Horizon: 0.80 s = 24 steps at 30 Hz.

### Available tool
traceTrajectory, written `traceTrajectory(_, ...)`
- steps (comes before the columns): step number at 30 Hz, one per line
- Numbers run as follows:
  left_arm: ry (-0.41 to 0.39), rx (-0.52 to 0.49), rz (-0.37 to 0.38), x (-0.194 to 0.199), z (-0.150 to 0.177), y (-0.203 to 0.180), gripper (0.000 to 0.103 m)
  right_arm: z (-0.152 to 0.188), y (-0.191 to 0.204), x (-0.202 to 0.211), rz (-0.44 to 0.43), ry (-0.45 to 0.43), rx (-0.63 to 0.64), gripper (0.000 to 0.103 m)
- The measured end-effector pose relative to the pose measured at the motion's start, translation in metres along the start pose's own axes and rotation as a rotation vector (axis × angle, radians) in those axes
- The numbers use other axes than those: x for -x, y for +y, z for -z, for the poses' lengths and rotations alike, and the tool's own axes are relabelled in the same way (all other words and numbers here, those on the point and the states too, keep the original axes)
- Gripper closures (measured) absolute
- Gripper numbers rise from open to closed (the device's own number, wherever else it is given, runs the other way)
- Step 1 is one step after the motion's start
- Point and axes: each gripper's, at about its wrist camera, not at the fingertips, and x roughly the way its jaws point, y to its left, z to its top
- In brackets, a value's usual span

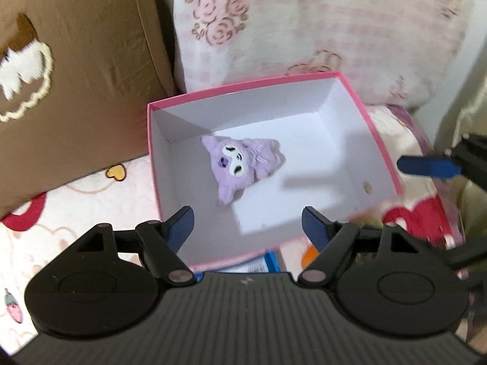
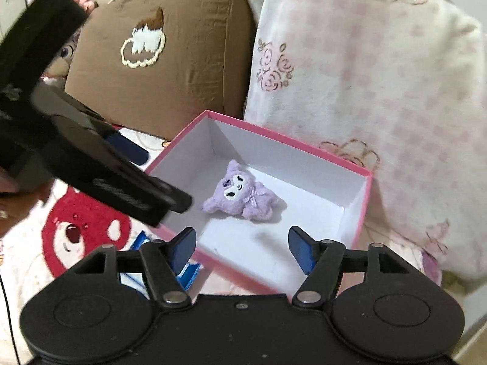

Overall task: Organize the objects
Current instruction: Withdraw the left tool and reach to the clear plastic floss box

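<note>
A small purple plush toy (image 1: pixel 242 165) lies on the white floor of an open pink box (image 1: pixel 382 140). In the right wrist view the plush toy (image 2: pixel 243 196) lies near the middle of the pink box (image 2: pixel 363 210). My left gripper (image 1: pixel 248 222) is open and empty, hovering over the box's near edge. My right gripper (image 2: pixel 242 243) is open and empty, also above the box's near edge. The left gripper's body (image 2: pixel 91 152) crosses the left of the right wrist view. A right fingertip (image 1: pixel 426 167) shows at the right in the left wrist view.
The box rests on a soft blanket with a red bear print (image 2: pixel 82 231). A brown cushion (image 2: pixel 170 54) and a pink-checked pillow (image 2: pixel 380 91) stand behind it. A blue and white item (image 2: pixel 188 273) lies by the box's near side.
</note>
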Motion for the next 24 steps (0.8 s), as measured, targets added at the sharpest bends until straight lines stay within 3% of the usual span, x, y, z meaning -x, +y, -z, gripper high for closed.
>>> traceTrajectory(4,-0.003,-0.059,-0.011,0.036,0.017,-0.009,0.022,0.014,0.007,0.029,-0.002,-0.005,0.001,0.025)
traceTrajectory(9,-0.002,-0.094,0.065,0.074,0.04,-0.017,0.018,0.034,0.021,0.067,0.021,0.002,0.018,0.02)
traceTrajectory(13,-0.004,-0.135,0.075,0.096,0.061,-0.022,0.017,0.046,0.031,0.088,0.01,0.009,0.014,0.018)
traceTrajectory(19,0.011,-0.142,0.116,0.111,0.09,-0.026,0.017,0.061,0.054,0.11,-0.014,-0.004,0.058,0.016)
traceTrajectory(24,0.077,-0.136,0.191,0.111,0.109,-0.026,0.017,0.077,0.071,0.114,-0.061,0.007,0.073,0.016)
